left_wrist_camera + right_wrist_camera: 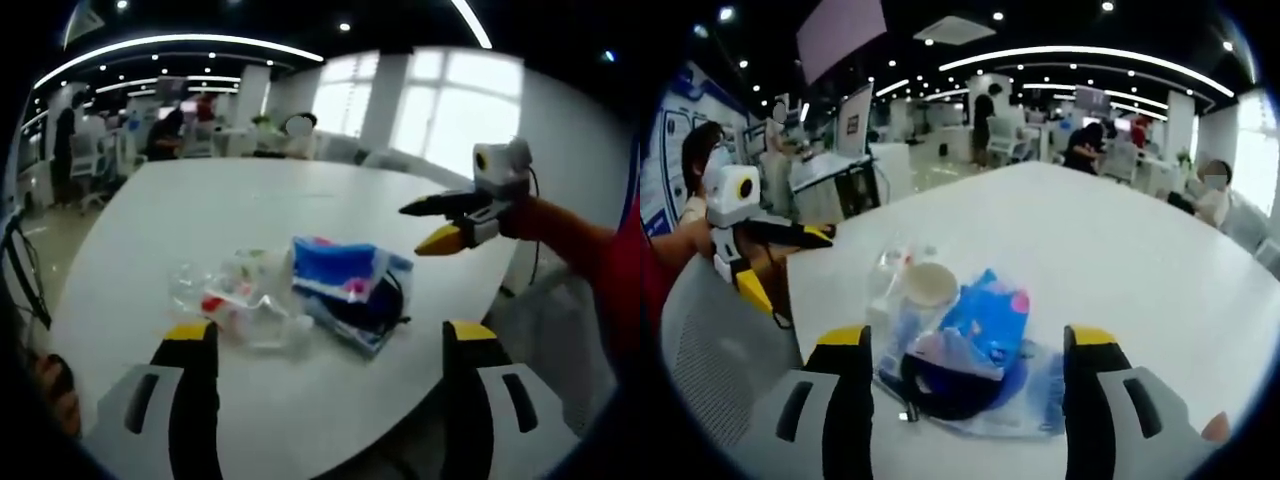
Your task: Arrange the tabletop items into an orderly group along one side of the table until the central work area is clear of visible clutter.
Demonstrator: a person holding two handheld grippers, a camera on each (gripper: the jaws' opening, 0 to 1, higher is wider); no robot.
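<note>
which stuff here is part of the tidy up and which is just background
Job: blue packet, clear plastic bag, both near the white table edge; left tool, right tool.
Background: office desks, people, windows.

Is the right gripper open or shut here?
Open. In the right gripper view, the right gripper has its jaws standing wide apart, either side of the blue packet, touching nothing.

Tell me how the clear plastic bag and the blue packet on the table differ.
The clear plastic bag is see-through and crumpled, with small red and green bits inside; the blue packet is opaque, bright blue with pink marks and a dark part at its end. In the left gripper view the clear plastic bag looks flatter, the blue packet bulkier. Both lie touching on the white table, held by neither gripper.
</note>
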